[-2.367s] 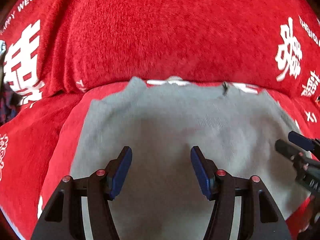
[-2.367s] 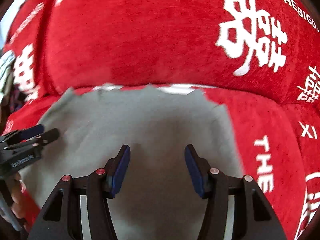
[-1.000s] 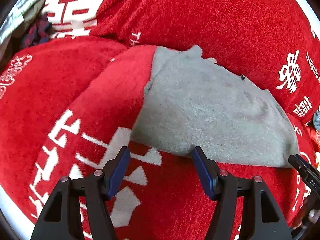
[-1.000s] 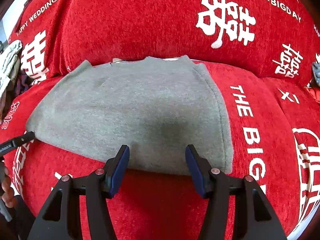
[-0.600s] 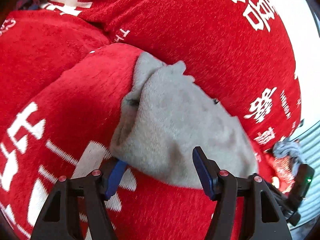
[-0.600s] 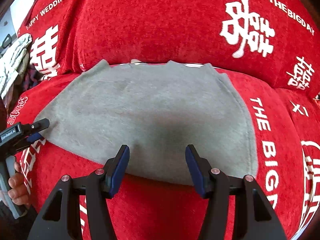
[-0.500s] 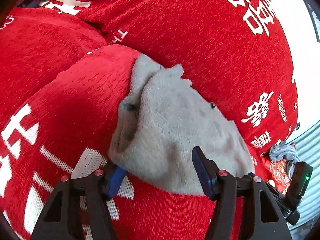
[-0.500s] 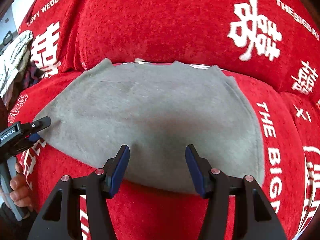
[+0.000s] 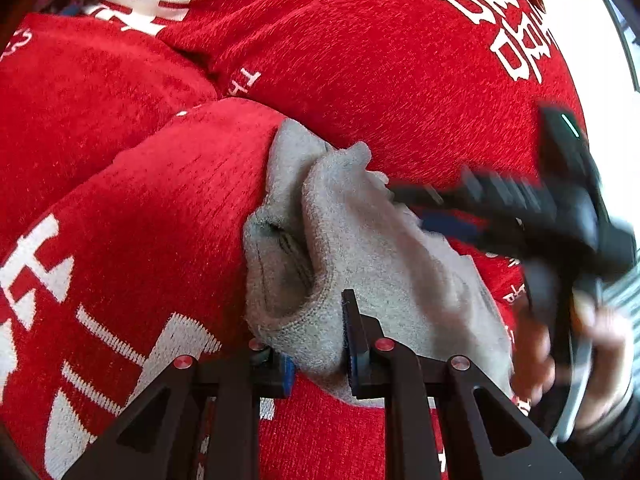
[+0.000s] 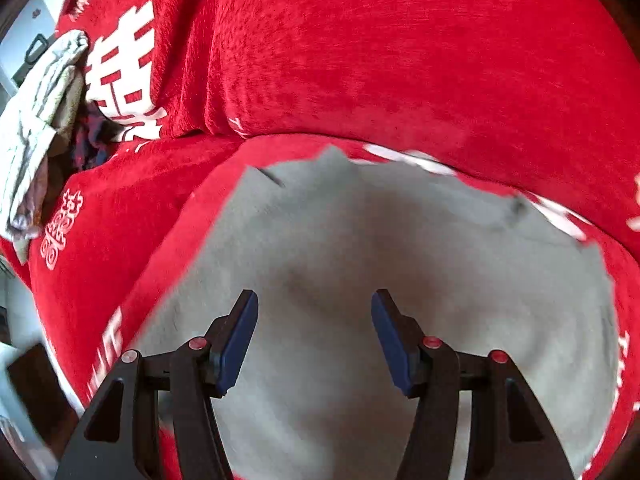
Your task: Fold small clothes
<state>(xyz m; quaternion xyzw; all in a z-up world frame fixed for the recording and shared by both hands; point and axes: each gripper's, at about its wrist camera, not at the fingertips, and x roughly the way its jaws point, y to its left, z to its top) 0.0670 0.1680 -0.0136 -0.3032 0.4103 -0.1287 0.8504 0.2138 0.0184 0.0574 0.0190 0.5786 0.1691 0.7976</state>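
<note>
A small grey knit garment (image 9: 360, 256) lies on a red sofa seat. My left gripper (image 9: 320, 344) is shut on its near left edge, and the cloth bunches up between the blue pads. My right gripper (image 10: 314, 336) is open and empty, low over the grey garment (image 10: 400, 264), which fills the space ahead of it. In the left wrist view the right gripper (image 9: 520, 216) shows blurred above the garment's right side, with the hand holding it.
The red sofa cover (image 9: 360, 60) with white lettering forms the seat and backrest (image 10: 380, 60). A pale crumpled cloth (image 10: 36, 120) and a dark garment (image 10: 90, 136) lie at the sofa's left end.
My left gripper has closed on the garment's left edge. My right gripper has swung in and down over the garment, staying open.
</note>
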